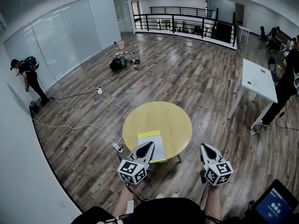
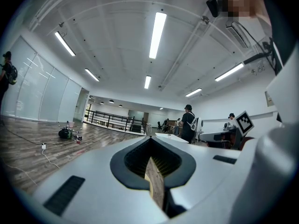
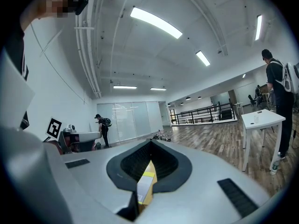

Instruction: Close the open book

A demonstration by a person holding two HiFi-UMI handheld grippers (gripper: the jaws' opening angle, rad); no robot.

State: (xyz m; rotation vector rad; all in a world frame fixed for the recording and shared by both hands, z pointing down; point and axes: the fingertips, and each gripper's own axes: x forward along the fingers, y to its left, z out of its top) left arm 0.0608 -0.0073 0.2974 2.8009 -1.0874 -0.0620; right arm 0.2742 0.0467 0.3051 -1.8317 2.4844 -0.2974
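Both tongs are shut, nothing gripped. Your left tong (image 1: 151,144), white body w/ black pads and a marker cube at the back, has its jaws pressed together to a point. In the left gripper view only a thin slit shows btwn them. Its tip sits over the near-left part of the flat rectangular book (image 1: 159,149), white cover w/ a yellow-green band along the far edge. Can't tell whether the tip touches it.

Your right tong (image 1: 204,146), same build, jaws also together, is just off the right side of the round light-wood table (image 1: 161,118). It hangs over the dark plank floor (image 1: 187,78), apart from the book. Both tongs point level, away from you.

The book lies on the table's near-left side, close to the rim nearest you. From the head view it reads as a single flat rectangle.

Elsewhere:
- Far right: a white rectangular table (image 1: 258,78) w/ a person in black (image 1: 285,85) beside it.
- Left: another person in black w/ a backpack (image 1: 28,73) at the white wall.
- Floor in front of that person: a white power strip (image 1: 99,90) w/ cable.
- Further back: a black bag (image 1: 118,64) w/ small bits around it.
- Lower right corner: a dark handheld screen (image 1: 278,204).
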